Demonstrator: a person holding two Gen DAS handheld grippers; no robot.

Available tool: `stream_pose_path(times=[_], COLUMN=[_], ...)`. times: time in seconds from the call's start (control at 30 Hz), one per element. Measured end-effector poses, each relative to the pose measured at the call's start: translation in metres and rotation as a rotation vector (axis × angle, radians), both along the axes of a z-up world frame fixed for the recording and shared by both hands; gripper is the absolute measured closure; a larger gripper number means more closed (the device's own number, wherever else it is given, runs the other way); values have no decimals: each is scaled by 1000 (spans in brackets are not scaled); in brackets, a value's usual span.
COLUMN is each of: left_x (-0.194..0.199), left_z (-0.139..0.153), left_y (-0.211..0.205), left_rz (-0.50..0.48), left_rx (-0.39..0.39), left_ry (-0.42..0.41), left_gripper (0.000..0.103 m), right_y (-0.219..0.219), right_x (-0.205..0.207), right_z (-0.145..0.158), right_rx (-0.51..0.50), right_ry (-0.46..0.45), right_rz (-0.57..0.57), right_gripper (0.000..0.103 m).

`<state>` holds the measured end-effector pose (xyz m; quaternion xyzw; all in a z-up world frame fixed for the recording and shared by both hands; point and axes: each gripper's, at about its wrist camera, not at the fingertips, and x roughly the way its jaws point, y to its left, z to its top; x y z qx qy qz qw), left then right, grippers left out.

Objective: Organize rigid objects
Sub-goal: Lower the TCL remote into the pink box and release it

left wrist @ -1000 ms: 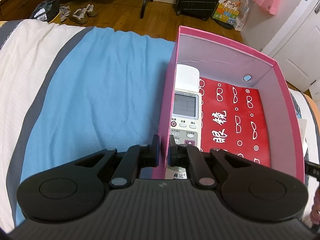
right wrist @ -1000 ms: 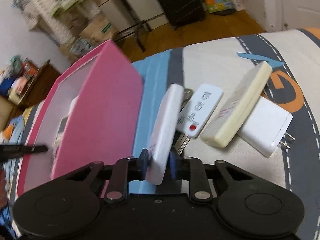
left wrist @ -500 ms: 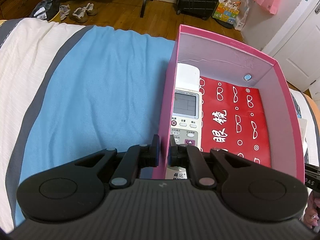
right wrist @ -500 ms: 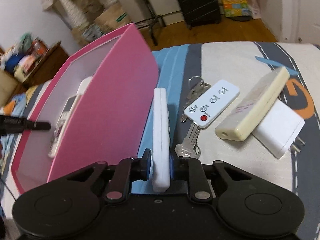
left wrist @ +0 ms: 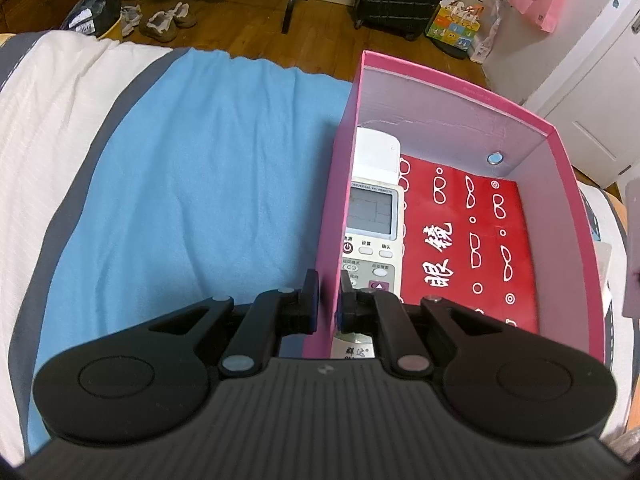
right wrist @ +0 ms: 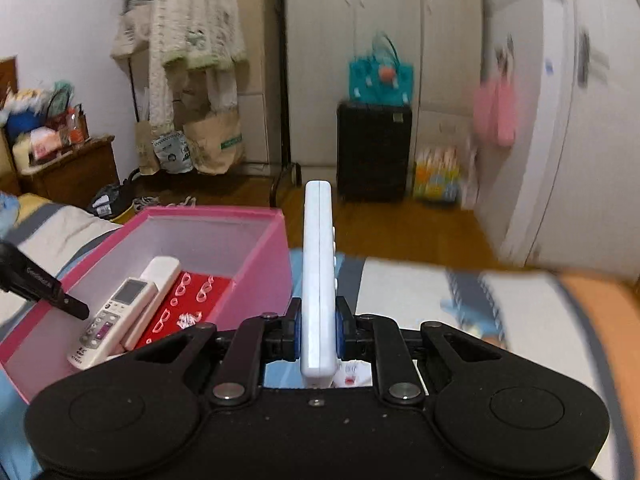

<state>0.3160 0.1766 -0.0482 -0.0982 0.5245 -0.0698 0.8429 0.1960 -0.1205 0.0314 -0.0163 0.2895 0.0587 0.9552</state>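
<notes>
The left gripper (left wrist: 327, 300) pinches the pink box (left wrist: 448, 88) wall while the right gripper (right wrist: 318, 328) clamps a white remote (right wrist: 318, 264) edge-on.

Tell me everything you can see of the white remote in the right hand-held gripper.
The white remote is a slim, long bar of smooth, plastic-looking material with a seam running along its narrow edge. It stands on edge, small white buttons bulging from its right side. The right hand-held gripper is shut on its lower part, blue pads pressing both broad faces, and its near end pokes out behind them. It is held in the air, just right of the pink box, touching nothing else.
</notes>
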Motion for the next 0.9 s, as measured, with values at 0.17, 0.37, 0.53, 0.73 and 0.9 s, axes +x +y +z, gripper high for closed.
stream_pose_path(times=[0.17,0.37,0.53,0.73,0.9], left_x=[-2,-4,-4,-2,-2], left_z=[0,2,2,1,1], left_y=[0,2,5,7,6], left_rz=[-14,-22,-17,-9,-9], left_rx=[5,-5,-27,-40,-37], left_ry=[-14,-21,-17,-12,-13], left_gripper=[95,95,95,95,95], right_y=[53,125,138,140,111], right_x=[8,14,39,52,50], right_z=[8,-18,-41,-47,-22], right_rx=[-67,-371,-495,-452,-155], right_ry=[53,120,211,433,503], right_rz=[186,385,371,409,397], right_gripper=[84,85,85,84,70])
